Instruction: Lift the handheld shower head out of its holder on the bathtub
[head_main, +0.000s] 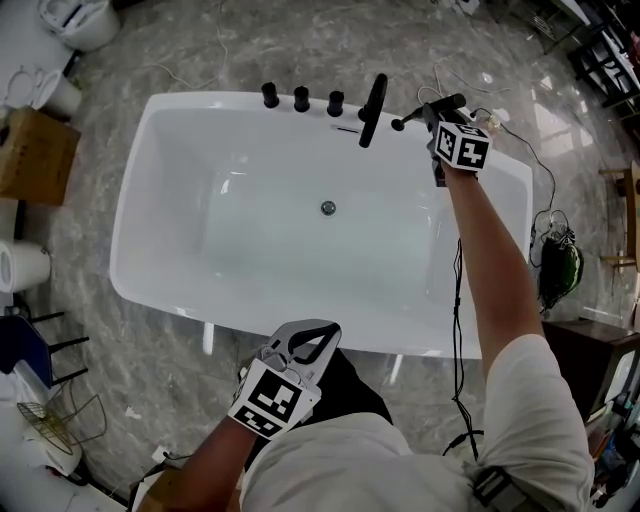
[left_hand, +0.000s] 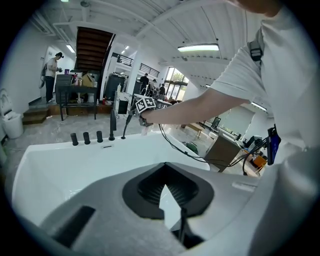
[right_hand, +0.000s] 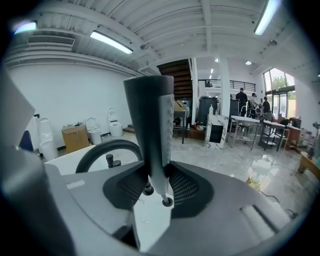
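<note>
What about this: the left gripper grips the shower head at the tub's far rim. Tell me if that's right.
Not right: the right gripper, not the left, grips the shower head at the tub's far rim. The right gripper view shows the handle between its jaws. The left gripper holds nothing, at the near rim.

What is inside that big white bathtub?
Only a small round metal drain shows on the floor of the white bathtub. The person's outstretched right arm and a hanging black cable cover a strip of its right side.
</note>
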